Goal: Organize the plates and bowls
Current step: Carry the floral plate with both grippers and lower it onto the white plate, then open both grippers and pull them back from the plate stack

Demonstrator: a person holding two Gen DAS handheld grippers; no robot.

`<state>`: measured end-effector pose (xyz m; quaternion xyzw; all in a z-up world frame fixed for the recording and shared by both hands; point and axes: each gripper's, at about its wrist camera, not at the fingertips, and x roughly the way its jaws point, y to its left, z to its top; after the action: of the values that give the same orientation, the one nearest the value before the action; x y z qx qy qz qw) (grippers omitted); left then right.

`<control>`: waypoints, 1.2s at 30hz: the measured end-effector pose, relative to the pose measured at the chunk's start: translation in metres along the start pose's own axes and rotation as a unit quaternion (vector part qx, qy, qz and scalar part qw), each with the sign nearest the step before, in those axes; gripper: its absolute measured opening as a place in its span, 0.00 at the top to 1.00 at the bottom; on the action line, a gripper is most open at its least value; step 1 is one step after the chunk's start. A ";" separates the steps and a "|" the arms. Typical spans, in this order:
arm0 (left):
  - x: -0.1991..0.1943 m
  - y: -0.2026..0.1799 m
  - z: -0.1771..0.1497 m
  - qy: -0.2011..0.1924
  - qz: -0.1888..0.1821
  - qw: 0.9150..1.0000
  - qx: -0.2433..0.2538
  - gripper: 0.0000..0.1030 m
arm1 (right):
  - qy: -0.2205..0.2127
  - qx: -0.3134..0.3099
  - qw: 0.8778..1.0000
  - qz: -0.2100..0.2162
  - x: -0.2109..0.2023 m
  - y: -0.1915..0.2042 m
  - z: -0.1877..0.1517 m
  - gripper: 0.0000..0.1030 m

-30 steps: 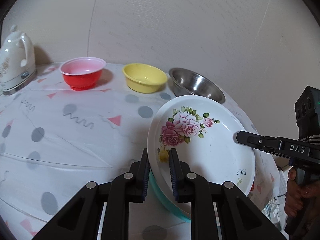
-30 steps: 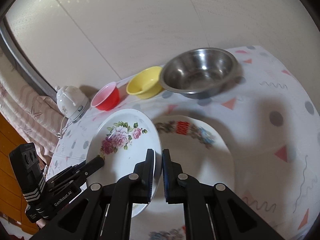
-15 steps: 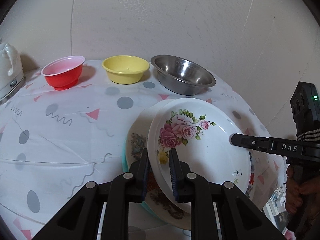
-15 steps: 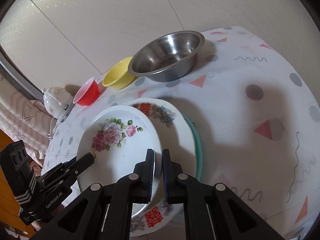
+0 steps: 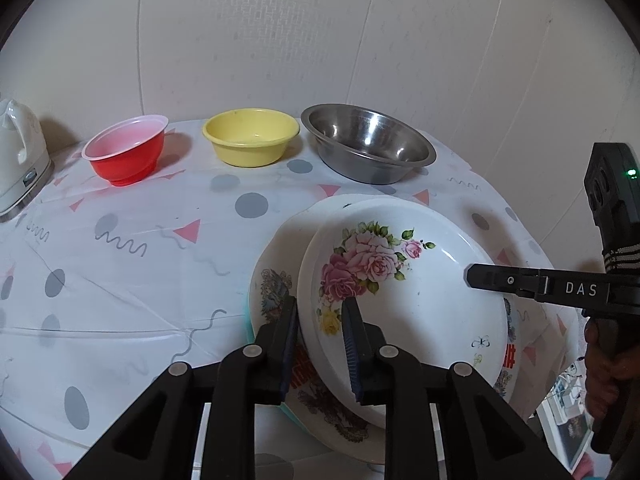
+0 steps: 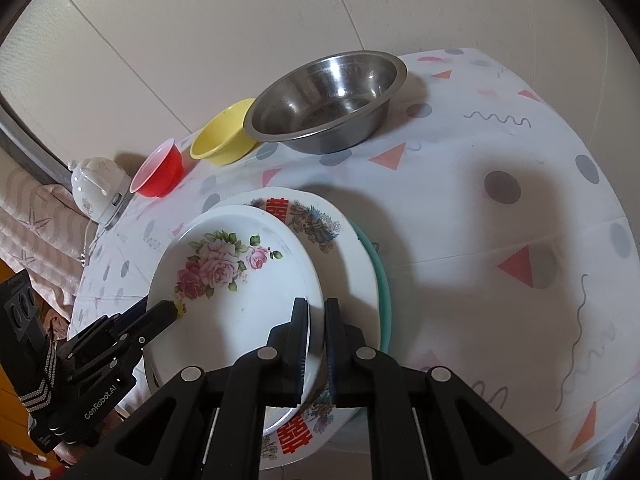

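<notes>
A white plate with pink roses lies slightly tilted on a plate with red characters, which sits on a teal plate. My left gripper straddles the rose plate's near rim. Its jaws are opening, with the rim between the pads and a small gap showing. My right gripper is shut on the opposite rim of the rose plate. Each gripper shows in the other's view: the right gripper and the left gripper.
A red bowl, a yellow bowl and a steel bowl stand in a row by the wall. A white kettle is at the far left. The patterned tablecloth spreads left of the plates. A person's hand grips the right tool.
The rose plate has come down and flattened onto the plate with red characters. The left jaws stand a little wider than before. The right jaws stay clamped on the rim.
</notes>
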<state>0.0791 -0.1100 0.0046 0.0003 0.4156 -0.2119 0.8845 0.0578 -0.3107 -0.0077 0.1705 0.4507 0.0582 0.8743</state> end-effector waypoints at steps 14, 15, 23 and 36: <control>-0.005 0.002 0.002 -0.003 -0.004 1.000 0.002 0.58 | 0.022 -0.019 0.999 -0.038 0.003 0.009 0.010 0.90; -0.007 0.004 0.002 -0.007 -0.006 1.000 -0.003 0.55 | 0.020 -0.022 0.999 -0.040 0.003 0.011 0.009 0.89; -0.017 0.024 0.004 -0.028 -0.007 0.999 -0.043 0.43 | 0.021 -0.054 0.996 -0.062 0.002 0.020 0.010 0.84; -0.017 0.047 0.000 -0.024 0.009 0.997 -0.074 0.39 | 0.019 -0.126 0.985 -0.117 0.007 0.040 0.007 0.73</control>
<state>0.0869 -0.0604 0.0091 -0.0671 0.4088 -0.1728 0.8936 0.0691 -0.2729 0.0050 0.0041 0.4729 0.0152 0.8810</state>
